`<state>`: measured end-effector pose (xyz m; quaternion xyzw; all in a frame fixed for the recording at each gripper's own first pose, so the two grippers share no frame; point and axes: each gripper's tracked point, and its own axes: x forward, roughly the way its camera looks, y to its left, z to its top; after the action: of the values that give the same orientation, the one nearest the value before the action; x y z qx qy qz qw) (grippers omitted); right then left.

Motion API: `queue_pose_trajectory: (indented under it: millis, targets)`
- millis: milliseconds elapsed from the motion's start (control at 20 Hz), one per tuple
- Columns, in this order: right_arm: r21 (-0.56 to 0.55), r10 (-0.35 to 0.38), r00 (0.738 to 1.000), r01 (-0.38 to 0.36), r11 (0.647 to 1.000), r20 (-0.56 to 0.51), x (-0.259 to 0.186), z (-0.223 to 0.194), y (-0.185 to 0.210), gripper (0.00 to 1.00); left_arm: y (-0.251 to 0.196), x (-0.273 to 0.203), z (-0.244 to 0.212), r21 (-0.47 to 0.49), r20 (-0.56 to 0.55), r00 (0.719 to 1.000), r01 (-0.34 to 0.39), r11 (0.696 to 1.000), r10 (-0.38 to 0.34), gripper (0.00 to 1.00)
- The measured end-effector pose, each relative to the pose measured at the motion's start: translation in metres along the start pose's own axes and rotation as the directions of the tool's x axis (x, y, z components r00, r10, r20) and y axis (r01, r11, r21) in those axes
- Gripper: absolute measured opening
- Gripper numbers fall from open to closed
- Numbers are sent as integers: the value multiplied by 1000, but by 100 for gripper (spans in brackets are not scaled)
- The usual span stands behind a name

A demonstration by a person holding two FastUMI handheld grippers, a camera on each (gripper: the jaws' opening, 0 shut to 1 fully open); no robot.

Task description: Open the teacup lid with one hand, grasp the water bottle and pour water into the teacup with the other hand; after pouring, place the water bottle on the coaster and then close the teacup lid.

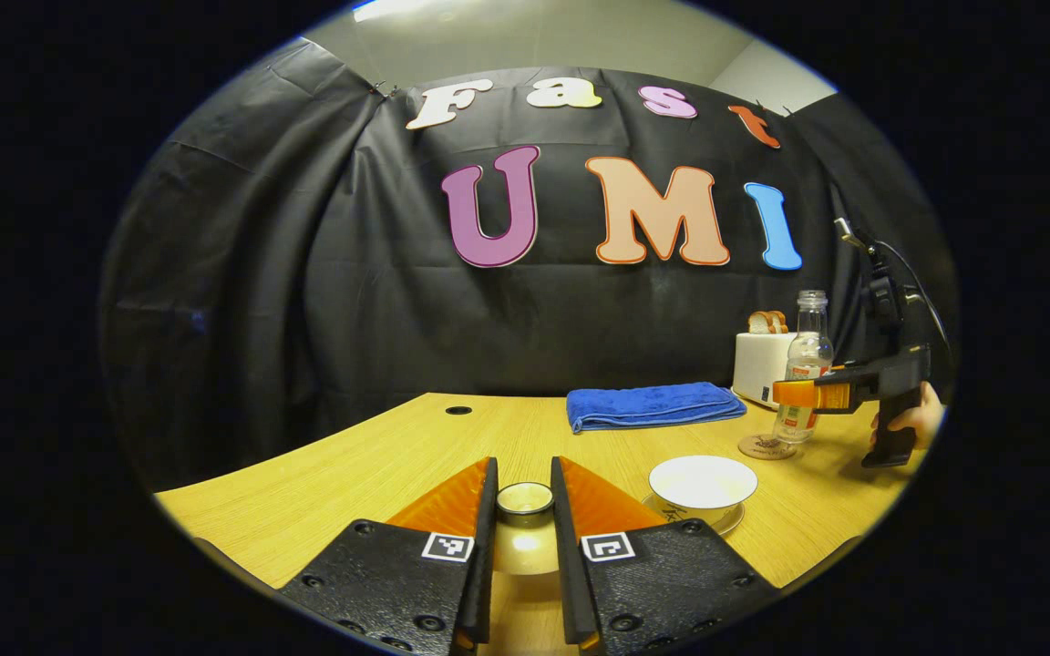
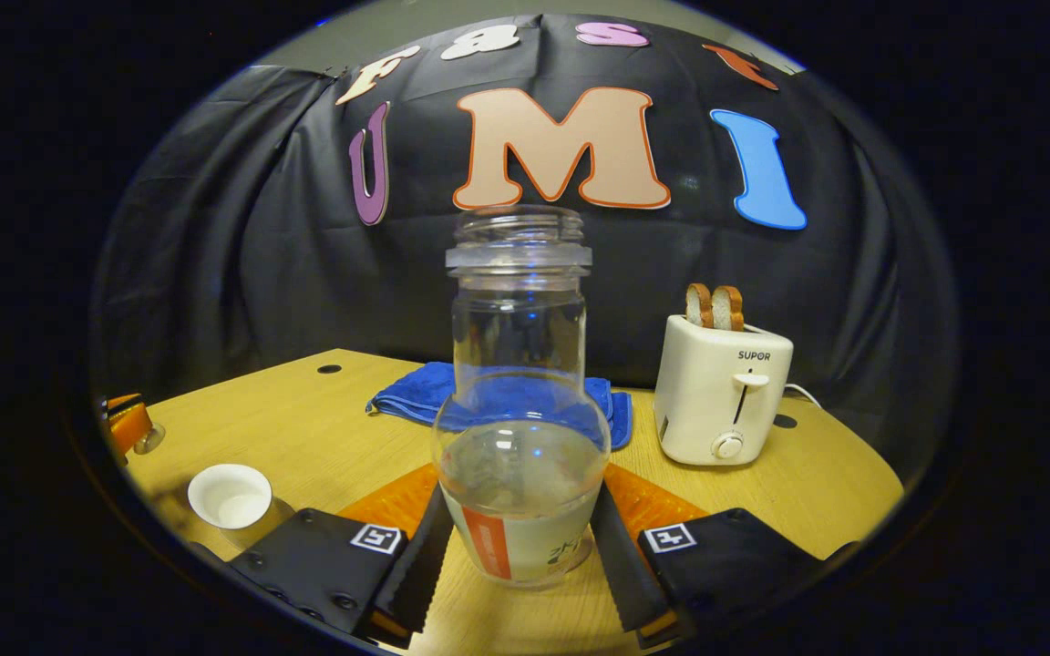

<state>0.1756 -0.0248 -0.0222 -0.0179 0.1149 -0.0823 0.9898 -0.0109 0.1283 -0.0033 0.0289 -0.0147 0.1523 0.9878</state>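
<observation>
In the left gripper view my left gripper [image 1: 523, 510] is shut on the knob of the teacup lid [image 1: 525, 499] and holds it above the table. The open white teacup [image 1: 703, 481] stands on its saucer just to the right. Farther right, the clear uncapped water bottle [image 1: 806, 369] stands upright on the round coaster [image 1: 762, 447], with the right gripper [image 1: 808, 394] around its middle. In the right gripper view my right gripper [image 2: 521, 547] is shut on the partly filled water bottle [image 2: 521, 474]. The teacup [image 2: 229, 497] lies at the lower left, with the left gripper [image 2: 124, 424] beyond it.
A folded blue towel [image 1: 653, 405] lies at the back of the wooden table [image 1: 352, 474]. A white toaster [image 2: 721, 392] with two bread slices stands at the back right. A hand [image 1: 919, 417] holds the right gripper's handle.
</observation>
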Motion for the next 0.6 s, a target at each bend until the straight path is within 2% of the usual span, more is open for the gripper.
queue_pose_trajectory:
  millis: [600]
  targets:
    - [10,-39,999,39,999,-19,25,-14,-7,80,0,0,-1,0,2,1000,-1,1000,1,28]
